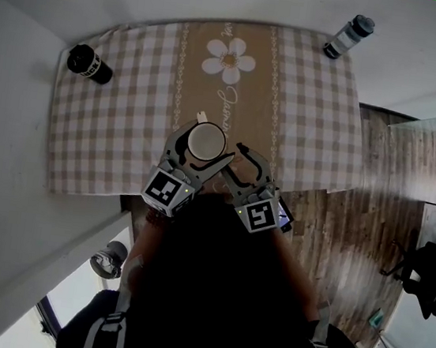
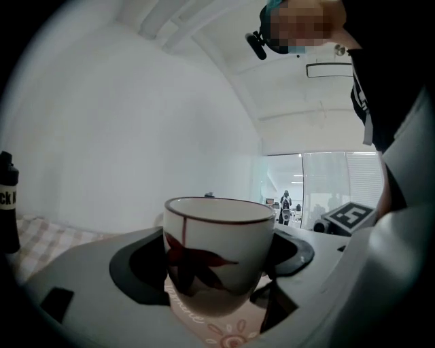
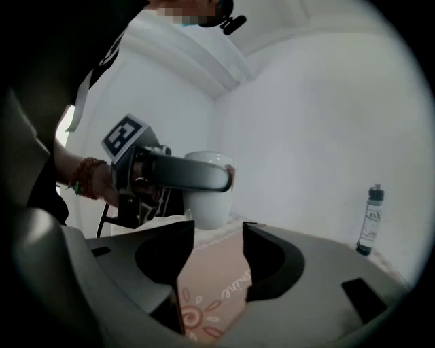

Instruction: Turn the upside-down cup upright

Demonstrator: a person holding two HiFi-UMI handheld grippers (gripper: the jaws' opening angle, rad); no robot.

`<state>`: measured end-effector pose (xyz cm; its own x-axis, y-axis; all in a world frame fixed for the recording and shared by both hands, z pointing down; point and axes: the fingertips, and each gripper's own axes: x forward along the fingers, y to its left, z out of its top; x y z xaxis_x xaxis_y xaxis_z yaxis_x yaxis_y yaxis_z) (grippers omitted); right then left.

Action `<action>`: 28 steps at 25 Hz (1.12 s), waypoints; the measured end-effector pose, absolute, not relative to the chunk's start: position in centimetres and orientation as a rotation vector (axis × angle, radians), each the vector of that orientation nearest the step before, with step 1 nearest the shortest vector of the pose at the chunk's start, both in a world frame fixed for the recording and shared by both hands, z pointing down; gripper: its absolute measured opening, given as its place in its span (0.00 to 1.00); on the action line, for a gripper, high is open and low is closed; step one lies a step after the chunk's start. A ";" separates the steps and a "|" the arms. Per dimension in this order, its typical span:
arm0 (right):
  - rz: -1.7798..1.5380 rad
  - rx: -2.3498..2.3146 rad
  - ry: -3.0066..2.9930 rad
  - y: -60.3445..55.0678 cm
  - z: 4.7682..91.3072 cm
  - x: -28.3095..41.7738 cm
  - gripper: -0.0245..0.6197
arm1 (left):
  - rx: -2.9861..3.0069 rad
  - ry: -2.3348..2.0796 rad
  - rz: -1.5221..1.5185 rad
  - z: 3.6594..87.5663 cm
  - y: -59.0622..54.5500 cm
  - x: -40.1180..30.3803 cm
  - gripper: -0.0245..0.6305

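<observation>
Left claw (image 1: 204, 145): clenched on the cup (image 1: 206, 140), 1 jaw on each side of the body. Cup is upright, mouth up. The head view looks straight into its pale inside.

Left gripper view: white cup with a thin dark-red rim line and a red leaf print, seated between the jaws, with runner print showing under its base. It looks lifted clear of the cloth, but I can't confirm the gap from these angles.

Cup position: over the beige runner (image 1: 227, 91), mid-width of the worktop (image 1: 320, 127), close to the near edge.

Right claw (image 1: 245, 165): released, jaws partly apart, nothing between them. Its own view shows only runner and a sun-like print through the gap. It sits just beside the cup on the right, slightly nearer the near edge, not touching it. From that view 1 jaw of the left claw crosses the front of the cup, and the hand behind it wears a beaded bracelet (image 3: 85, 178).

Other items:
- checked cloth (image 1: 112, 131) covers the worktop either side of the runner
- daisy print (image 1: 230, 59) on the runner toward the far edge
- black bottle (image 1: 89, 63) at the far left corner, upright
- clear bottle (image 1: 347, 37) with a dark cap at the far right corner, upright
- both bottles well apart from the cup
</observation>
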<state>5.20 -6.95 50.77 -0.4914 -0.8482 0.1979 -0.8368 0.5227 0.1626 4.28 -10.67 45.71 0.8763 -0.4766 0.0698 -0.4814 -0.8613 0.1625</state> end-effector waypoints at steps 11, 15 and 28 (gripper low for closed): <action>-0.289 1.459 -2.530 -8.9 47.5 1.5 0.70 | 2.867 -0.794 0.023 44.1 -10.1 2.9 0.67; -0.342 1.458 -2.540 -8.9 46.7 0.8 0.69 | 2.852 -0.807 -0.027 43.3 -9.7 2.9 0.67; -0.396 1.467 -2.634 -9.0 44.7 0.2 0.69 | 2.877 -0.667 -0.051 42.9 -7.8 4.9 0.67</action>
